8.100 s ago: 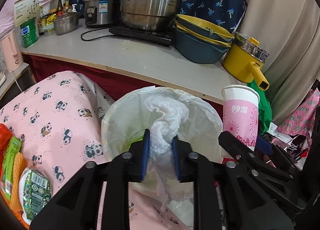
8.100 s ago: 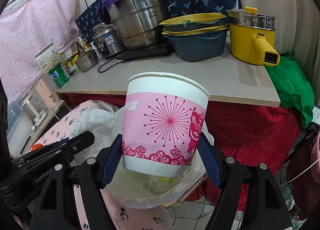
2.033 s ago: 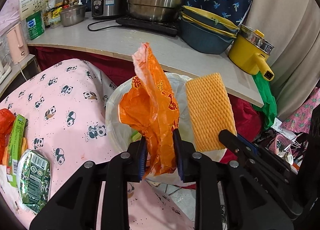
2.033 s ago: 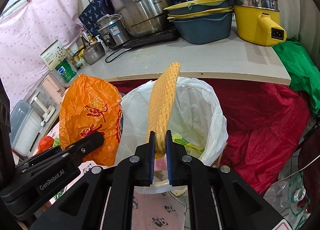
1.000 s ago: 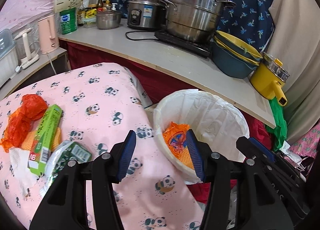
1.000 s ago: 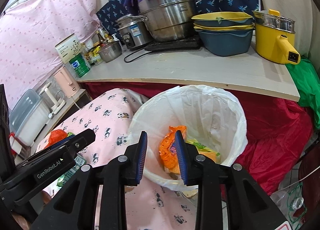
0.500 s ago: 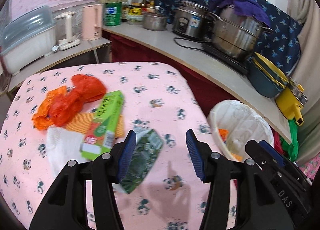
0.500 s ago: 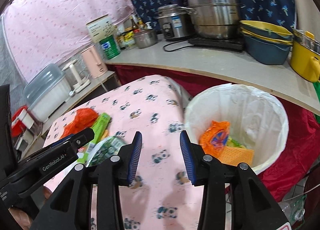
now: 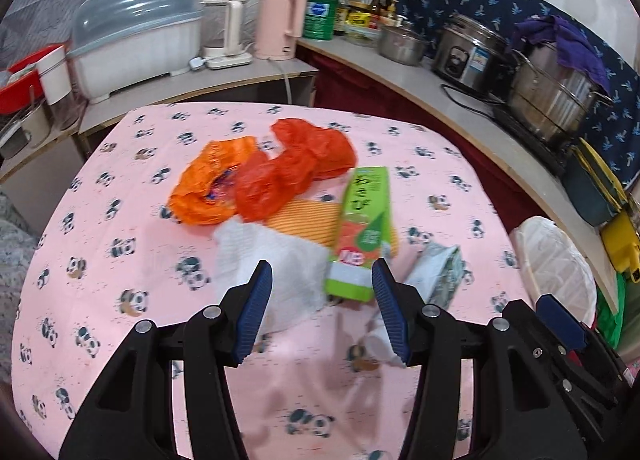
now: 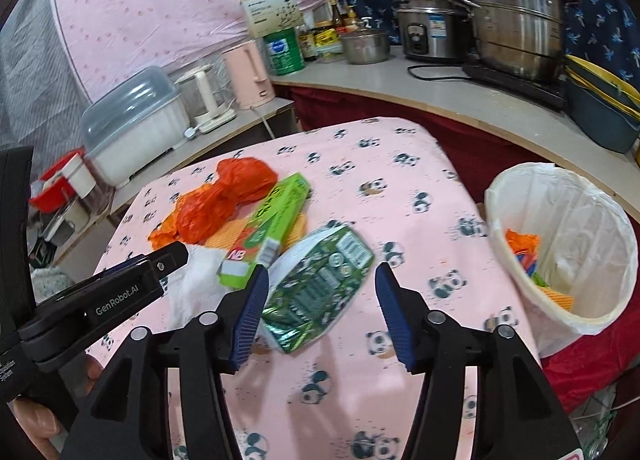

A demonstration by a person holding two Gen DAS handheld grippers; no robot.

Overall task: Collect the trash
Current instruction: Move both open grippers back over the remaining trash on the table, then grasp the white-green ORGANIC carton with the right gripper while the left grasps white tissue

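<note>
I see the trash heaped mid-bench: a green box [image 9: 362, 228] lying across crumpled orange bags [image 9: 264, 176], white tissue [image 9: 276, 260] and a green foil packet [image 10: 320, 292] just beside it. My left hand-held gripper [image 9: 322, 310] hangs spread and empty near the box; my right hand-held gripper [image 10: 318, 312] is opening, empty, above the packet. Bare panda-print cloth [image 9: 120, 220] surrounds the box, and the lined bin [image 10: 560, 244] stands off the bench edge beyond the packet.

Both grippers, left gripper [image 9: 320, 308] and right gripper [image 10: 318, 312], have black frames, silver screws, ribbed blue jaws and "GenRobot.AI" lettering.
</note>
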